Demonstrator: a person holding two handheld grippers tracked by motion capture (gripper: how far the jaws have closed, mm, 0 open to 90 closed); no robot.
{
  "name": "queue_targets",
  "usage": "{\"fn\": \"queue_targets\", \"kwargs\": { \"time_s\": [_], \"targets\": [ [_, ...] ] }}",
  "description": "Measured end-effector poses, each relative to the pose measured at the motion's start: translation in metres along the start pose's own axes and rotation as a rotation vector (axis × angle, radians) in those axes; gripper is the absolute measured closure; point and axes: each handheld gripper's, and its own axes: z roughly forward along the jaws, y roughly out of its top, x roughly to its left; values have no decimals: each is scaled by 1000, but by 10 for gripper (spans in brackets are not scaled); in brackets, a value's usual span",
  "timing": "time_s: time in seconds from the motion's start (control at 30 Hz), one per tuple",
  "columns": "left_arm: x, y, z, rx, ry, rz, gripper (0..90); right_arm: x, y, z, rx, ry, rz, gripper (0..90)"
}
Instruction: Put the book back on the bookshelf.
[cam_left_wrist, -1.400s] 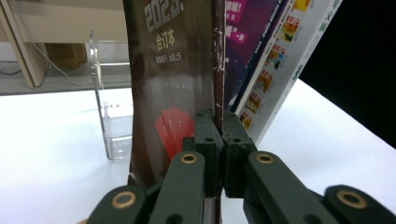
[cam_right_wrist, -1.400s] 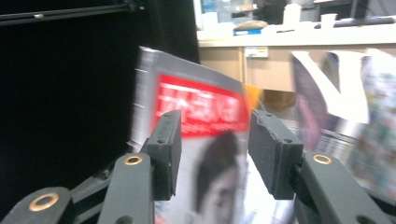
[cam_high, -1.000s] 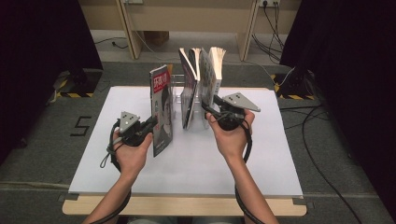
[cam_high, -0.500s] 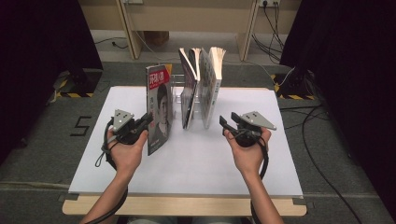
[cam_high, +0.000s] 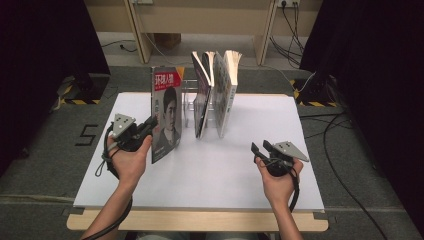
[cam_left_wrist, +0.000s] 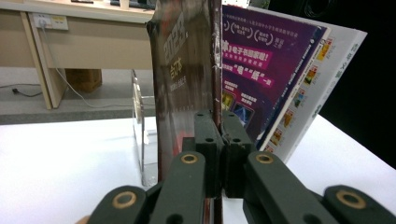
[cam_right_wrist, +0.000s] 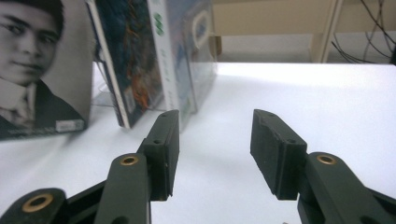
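The left gripper (cam_high: 148, 126) is clamped tight on a magazine (cam_high: 166, 112), pinching its edge. The magazine stands upright on the table (cam_high: 210, 170), long side vertical, cover facing the person, just left of the book rack (cam_high: 188, 107). Over on the right, the right gripper (cam_high: 260, 150) hangs wide open with nothing in it, well apart from the books (cam_high: 216, 92).

magazine (cam_left_wrist: 187, 88) top cropped, lower spine behind tool (cam_left_wrist: 219, 140)

White characters "环球人物" stood on the red band atop the magazine (cam_high: 166, 112) in the left gripper (cam_high: 148, 126). A "5" (cam_high: 88, 134) marked the floor beyond it.
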Motion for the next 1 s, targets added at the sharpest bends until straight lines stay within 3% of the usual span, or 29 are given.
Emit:
{"fn": "queue_targets", "kwargs": {
  "time_s": [0.3, 1.0],
  "targets": [
    [5, 10, 8, -17, 4, -6, 873, -13, -24, -4, 33, -36, 8, 530],
    [14, 34, 51, -19, 12, -5, 874, -18, -28, -3, 33, -42, 11, 530]
  ]
}}
